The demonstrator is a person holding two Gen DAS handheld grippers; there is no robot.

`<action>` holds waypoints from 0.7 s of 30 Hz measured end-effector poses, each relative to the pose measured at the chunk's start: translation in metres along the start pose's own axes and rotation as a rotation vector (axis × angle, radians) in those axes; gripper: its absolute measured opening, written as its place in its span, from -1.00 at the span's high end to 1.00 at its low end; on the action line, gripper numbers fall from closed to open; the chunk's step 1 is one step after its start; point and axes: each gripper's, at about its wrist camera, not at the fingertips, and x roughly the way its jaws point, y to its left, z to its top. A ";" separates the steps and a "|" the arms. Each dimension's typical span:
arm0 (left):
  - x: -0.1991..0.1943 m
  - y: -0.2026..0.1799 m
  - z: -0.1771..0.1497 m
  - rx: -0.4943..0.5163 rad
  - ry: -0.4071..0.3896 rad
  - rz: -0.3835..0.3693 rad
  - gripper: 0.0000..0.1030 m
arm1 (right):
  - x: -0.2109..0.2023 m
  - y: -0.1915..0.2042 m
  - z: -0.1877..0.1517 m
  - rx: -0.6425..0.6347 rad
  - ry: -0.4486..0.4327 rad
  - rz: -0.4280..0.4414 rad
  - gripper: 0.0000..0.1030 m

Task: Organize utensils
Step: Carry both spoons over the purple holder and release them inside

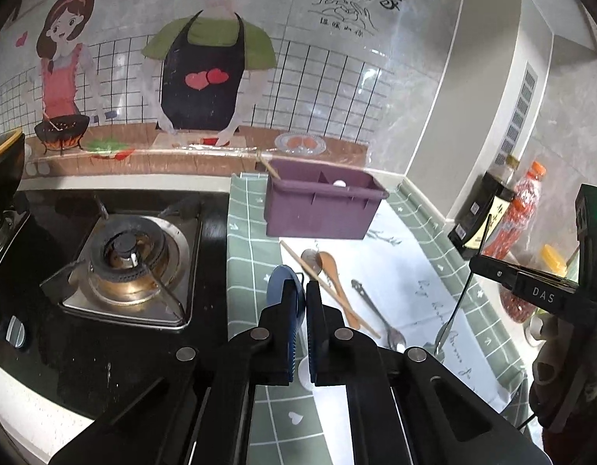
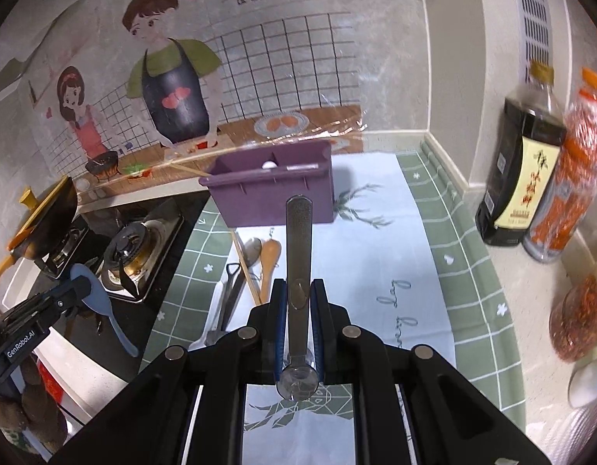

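A purple divided utensil box (image 1: 321, 205) stands at the back of the mat; it also shows in the right wrist view (image 2: 275, 193). My left gripper (image 1: 300, 290) is shut on a blue rice paddle (image 1: 281, 286), also visible in the right wrist view (image 2: 100, 302). My right gripper (image 2: 298, 290) is shut on a metal spoon (image 2: 298, 240), handle pointing toward the box. On the mat lie a wooden spoon (image 1: 335, 275), a chopstick (image 1: 325, 286), a metal spoon (image 1: 376, 314) and a white utensil (image 2: 211, 321).
A gas stove (image 1: 128, 267) sits left of the green checked mat (image 1: 252, 271). A dark sauce bottle (image 2: 519, 170), an orange-capped bottle (image 2: 566, 186) and a chili jar (image 2: 577, 317) stand at the right by the wall. A wok (image 2: 46, 217) is far left.
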 end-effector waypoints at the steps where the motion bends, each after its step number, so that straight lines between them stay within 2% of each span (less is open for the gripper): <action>1: 0.000 0.000 0.002 -0.004 -0.002 -0.004 0.91 | -0.001 0.001 0.002 -0.005 -0.004 0.000 0.78; 7: 0.002 -0.002 0.013 -0.014 -0.016 -0.006 0.92 | -0.003 0.004 0.016 -0.027 -0.023 0.003 0.78; 10: 0.002 -0.004 0.029 -0.018 -0.015 -0.033 0.92 | -0.006 0.005 0.029 -0.043 -0.035 0.014 0.78; 13: -0.010 -0.013 0.066 0.006 -0.070 -0.060 0.92 | -0.023 0.014 0.060 -0.104 -0.098 0.009 0.78; 19: -0.030 -0.030 0.166 0.000 -0.180 -0.179 0.92 | -0.062 0.032 0.135 -0.197 -0.258 0.009 0.78; 21: -0.032 -0.038 0.196 0.011 -0.223 -0.195 0.92 | -0.067 0.035 0.159 -0.220 -0.307 -0.008 0.78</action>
